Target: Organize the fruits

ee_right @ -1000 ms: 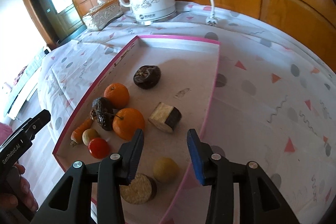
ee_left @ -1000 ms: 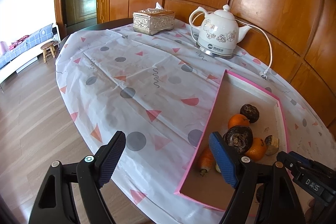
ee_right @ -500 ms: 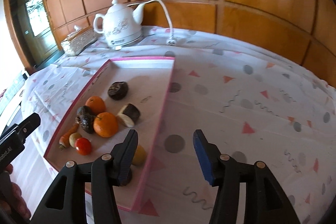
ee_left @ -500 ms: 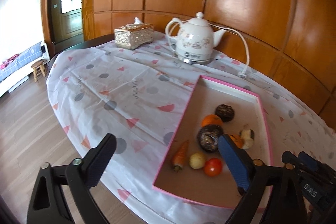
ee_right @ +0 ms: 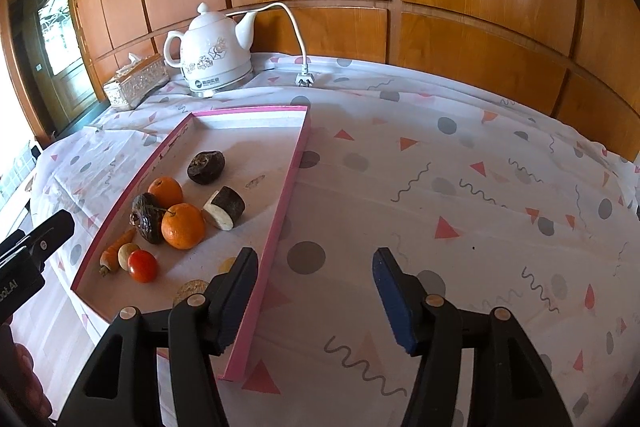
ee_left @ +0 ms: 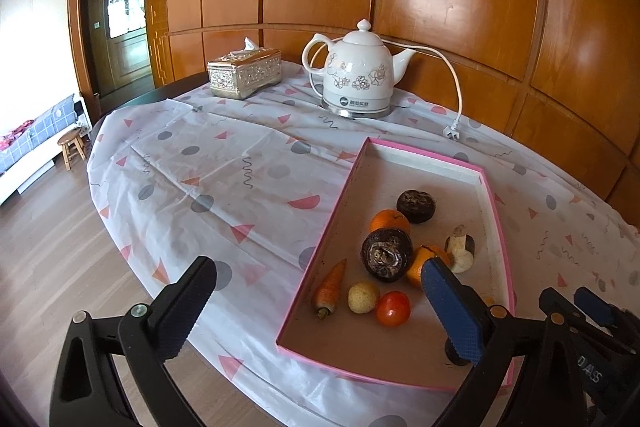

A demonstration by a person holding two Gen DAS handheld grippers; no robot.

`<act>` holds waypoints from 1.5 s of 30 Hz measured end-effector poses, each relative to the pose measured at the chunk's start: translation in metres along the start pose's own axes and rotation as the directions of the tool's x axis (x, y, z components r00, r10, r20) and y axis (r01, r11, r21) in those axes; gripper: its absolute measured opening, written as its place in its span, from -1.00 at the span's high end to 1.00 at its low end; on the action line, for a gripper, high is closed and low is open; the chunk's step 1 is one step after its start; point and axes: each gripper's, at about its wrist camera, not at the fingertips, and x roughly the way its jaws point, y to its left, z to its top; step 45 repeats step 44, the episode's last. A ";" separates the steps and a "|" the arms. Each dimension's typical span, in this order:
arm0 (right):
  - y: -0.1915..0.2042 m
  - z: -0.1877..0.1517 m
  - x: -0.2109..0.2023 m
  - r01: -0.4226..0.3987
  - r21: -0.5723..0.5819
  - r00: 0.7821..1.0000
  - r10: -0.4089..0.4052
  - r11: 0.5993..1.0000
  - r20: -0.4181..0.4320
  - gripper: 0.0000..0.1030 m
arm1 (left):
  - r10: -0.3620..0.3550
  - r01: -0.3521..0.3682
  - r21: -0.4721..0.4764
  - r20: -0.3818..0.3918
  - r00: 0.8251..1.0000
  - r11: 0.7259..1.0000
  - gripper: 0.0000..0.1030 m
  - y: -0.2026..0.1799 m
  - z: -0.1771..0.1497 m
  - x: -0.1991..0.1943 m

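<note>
Wood-panelled wall behind a table under a patterned cloth [ee_right: 460, 211]; white kettle [ee_left: 358, 77] and tissue box [ee_left: 245, 73] stood at the far edge. A pink-edged tray [ee_left: 326, 239] lay on the cloth and held the produce.

Left gripper [ee_left: 320, 301] hovered over the tray's near corner, jaws spread wide with nothing between them, holding nothing. Carrot [ee_left: 330, 285], pale round fruit [ee_left: 363, 298] and tomato [ee_left: 393, 308] lay just ahead, between the two fingers. A dark round fruit [ee_left: 387, 254] sat beyond those. An orange [ee_left: 419, 264] was partly hidden behind the right finger.

Right gripper [ee_right: 310, 301] had just been opening, jaws about half apart and empty. Its left finger stood over the tray's near right rim, its right finger over bare cloth. All fruit lay ahead and left of the fingers; a tan round piece [ee_right: 191, 290] sat just beside the left finger.
</note>
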 end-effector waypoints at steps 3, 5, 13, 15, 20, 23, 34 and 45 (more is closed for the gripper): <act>0.000 0.000 0.000 -0.001 -0.003 1.000 0.001 1.000 0.001 -0.18 | 0.006 -0.006 0.009 0.010 1.000 1.000 -0.99 -0.002 0.000 -0.002; 0.001 0.000 -0.001 -0.001 -0.011 1.000 0.001 1.000 0.005 -0.18 | 0.007 -0.007 0.011 0.014 1.000 1.000 -0.99 -0.003 0.001 -0.003; 0.001 -0.001 -0.003 -0.002 -0.007 1.000 0.002 1.000 0.004 -0.18 | 0.028 -0.028 0.004 0.011 1.000 1.000 -0.99 -0.005 0.001 -0.002; 0.000 -0.001 -0.003 -0.003 -0.008 1.000 0.003 1.000 0.004 -0.18 | 0.033 -0.033 0.012 0.012 0.999 0.999 -0.99 -0.006 0.001 -0.003; 0.001 -0.001 -0.003 -0.005 -0.013 1.000 0.005 1.000 0.008 -0.18 | 0.037 -0.037 0.014 0.019 0.999 0.999 -0.99 -0.007 0.000 -0.004; 0.002 -0.001 -0.003 -0.008 -0.016 1.000 0.008 1.000 0.007 -0.18 | 0.037 -0.037 0.009 0.018 0.999 0.999 -0.99 -0.006 0.001 -0.004; 0.001 -0.002 -0.002 -0.011 -0.017 1.000 0.011 1.000 0.001 -0.18 | 0.042 -0.042 0.003 0.009 0.999 0.999 -0.99 -0.005 0.001 -0.001; -0.026 0.001 0.002 -0.008 0.061 1.000 0.008 0.998 -0.010 -0.18 | 0.033 -0.033 0.012 0.020 0.999 0.999 -0.99 -0.005 -0.001 -0.001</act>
